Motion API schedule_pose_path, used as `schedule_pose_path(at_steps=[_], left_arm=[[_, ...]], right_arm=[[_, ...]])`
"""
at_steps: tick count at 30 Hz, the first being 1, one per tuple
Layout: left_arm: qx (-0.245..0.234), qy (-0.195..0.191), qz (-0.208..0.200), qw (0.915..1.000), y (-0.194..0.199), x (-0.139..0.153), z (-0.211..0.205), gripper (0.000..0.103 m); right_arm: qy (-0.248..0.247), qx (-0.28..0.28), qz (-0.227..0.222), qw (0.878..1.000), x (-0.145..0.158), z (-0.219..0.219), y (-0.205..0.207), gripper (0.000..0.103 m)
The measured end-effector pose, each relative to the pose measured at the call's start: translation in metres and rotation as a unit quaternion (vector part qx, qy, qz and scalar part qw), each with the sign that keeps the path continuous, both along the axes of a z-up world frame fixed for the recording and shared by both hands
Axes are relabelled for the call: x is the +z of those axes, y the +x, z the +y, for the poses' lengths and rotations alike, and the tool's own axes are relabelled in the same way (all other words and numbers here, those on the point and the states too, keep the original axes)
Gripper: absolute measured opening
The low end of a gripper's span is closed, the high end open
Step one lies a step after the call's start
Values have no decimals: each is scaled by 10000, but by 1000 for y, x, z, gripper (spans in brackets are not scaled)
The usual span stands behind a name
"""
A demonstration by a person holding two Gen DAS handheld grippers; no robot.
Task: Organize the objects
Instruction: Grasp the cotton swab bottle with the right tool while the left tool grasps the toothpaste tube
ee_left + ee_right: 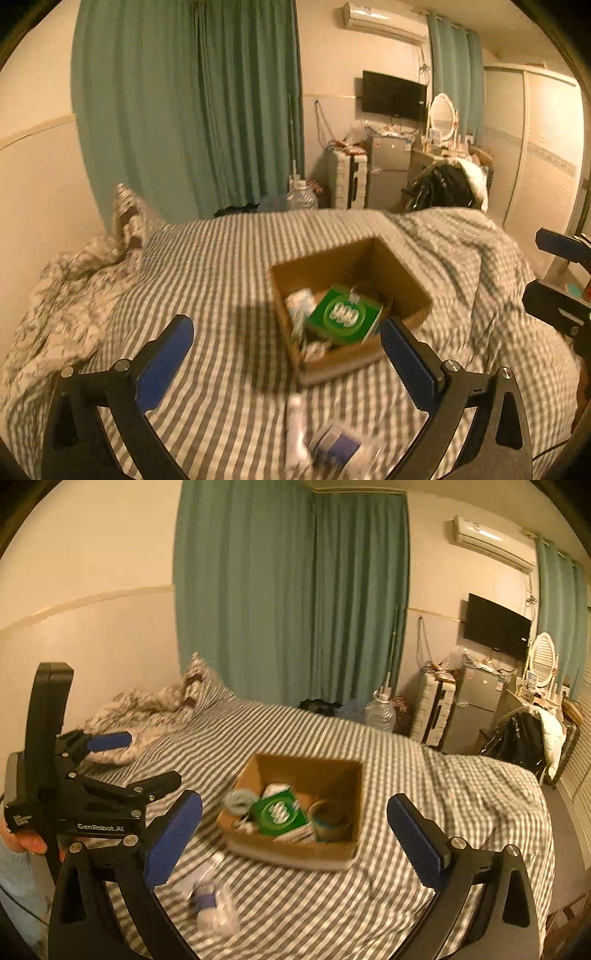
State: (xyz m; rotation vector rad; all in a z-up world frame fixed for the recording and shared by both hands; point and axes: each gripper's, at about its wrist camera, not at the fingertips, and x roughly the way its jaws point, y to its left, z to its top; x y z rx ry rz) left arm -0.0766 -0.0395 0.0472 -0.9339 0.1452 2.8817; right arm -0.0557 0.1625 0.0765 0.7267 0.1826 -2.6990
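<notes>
An open cardboard box sits on the striped bed. It holds a green packet, a roll of tape and several small white items. A white tube and a clear bag with a blue item lie on the bed in front of the box. My left gripper is open and empty above the bed, just short of the box; it also shows in the right wrist view. My right gripper is open and empty, near the box.
The striped duvet covers the bed, with a crumpled patterned blanket and a pillow at the far left by the wall. Green curtains, a water jug, a suitcase, a small fridge and a chair with clothes stand beyond the bed.
</notes>
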Motion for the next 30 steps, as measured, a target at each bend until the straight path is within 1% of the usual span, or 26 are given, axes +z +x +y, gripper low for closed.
schedule_pose_path(at_steps=[2, 4, 6, 10, 13, 16, 18, 20, 23, 24, 26, 27, 28, 29, 30], left_arm=[[166, -77, -76, 9998, 18, -19, -9, 103], [332, -87, -187, 9992, 26, -36, -16, 103], [512, -63, -416, 9978, 31, -60, -23, 103], [752, -24, -702, 9947, 32, -97, -29, 103], [715, -185, -908, 9931, 28, -122, -24, 103], [672, -349, -1031, 9918, 24, -139, -23, 103], [661, -406, -1125, 9906, 21, -147, -24, 103], [630, -349, -1243, 9896, 19, -153, -29, 103], [724, -204, -1430, 9869, 13, -162, -37, 103], [752, -165, -1486, 9859, 12, -164, -39, 103], [776, -72, -1607, 9839, 9, -170, -42, 103], [793, -64, -1633, 9834, 9, -171, -42, 103], [803, -78, -1663, 9828, 8, -173, -41, 103], [806, -99, -1678, 9825, 8, -173, -41, 103], [814, -138, -1684, 9823, 8, -173, -39, 103]], right_arm=[[-13, 151, -153, 9998, -17, -9, 9, 101], [-71, 315, -334, 9989, -38, -19, 16, 101], [-48, 399, -505, 9979, -62, -29, 15, 101], [229, 584, -920, 9938, -113, -48, 5, 101], [433, 724, -1265, 9884, -152, -63, -2, 101], [647, 853, -1533, 9824, -185, -78, -7, 101], [628, 904, -1824, 9770, -204, -83, -14, 101], [584, 941, -2030, 9729, -218, -85, -19, 101], [629, 974, -2240, 9677, -236, -89, -25, 100], [613, 995, -2337, 9653, -243, -91, -26, 99], [568, 1044, -2495, 9611, -252, -94, -29, 93], [561, 1061, -2563, 9591, -257, -95, -30, 84], [571, 1060, -2633, 9572, -263, -96, -32, 71], [543, 1087, -2725, 9544, -266, -97, -33, 65], [457, 1106, -2772, 9533, -266, -95, -33, 64]])
